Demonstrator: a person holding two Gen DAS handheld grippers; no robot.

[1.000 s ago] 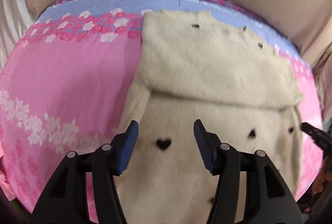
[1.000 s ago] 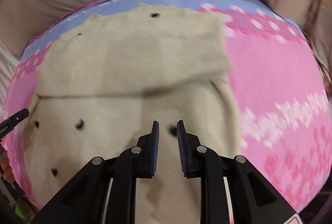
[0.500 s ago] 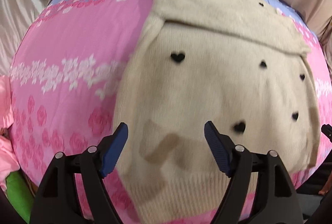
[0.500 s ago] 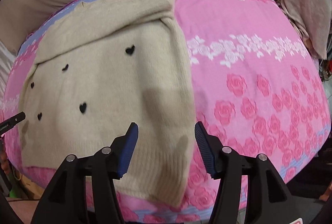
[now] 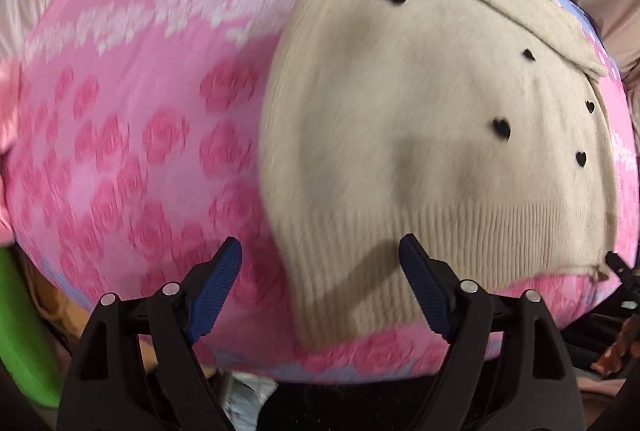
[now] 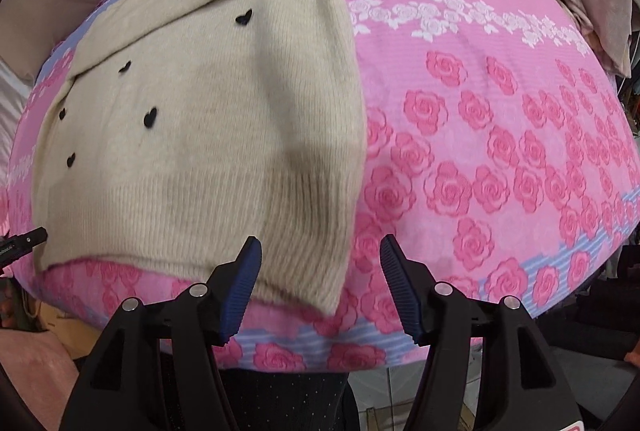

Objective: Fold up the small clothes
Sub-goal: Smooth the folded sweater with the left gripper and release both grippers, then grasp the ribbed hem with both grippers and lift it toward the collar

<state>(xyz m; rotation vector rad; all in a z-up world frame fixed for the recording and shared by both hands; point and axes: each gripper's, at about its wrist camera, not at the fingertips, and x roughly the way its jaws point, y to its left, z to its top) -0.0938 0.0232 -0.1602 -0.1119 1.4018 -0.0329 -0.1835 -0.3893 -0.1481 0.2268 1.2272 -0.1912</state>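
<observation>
Sweater (image 5: 420,135) hem corner between spread left claw (image 5: 320,287), untouched

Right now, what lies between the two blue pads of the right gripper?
In the right wrist view, the open right gripper frames the lower right corner of the cream knitted sweater with small black hearts, its ribbed hem, and the pink rose-printed sheet beneath.
</observation>
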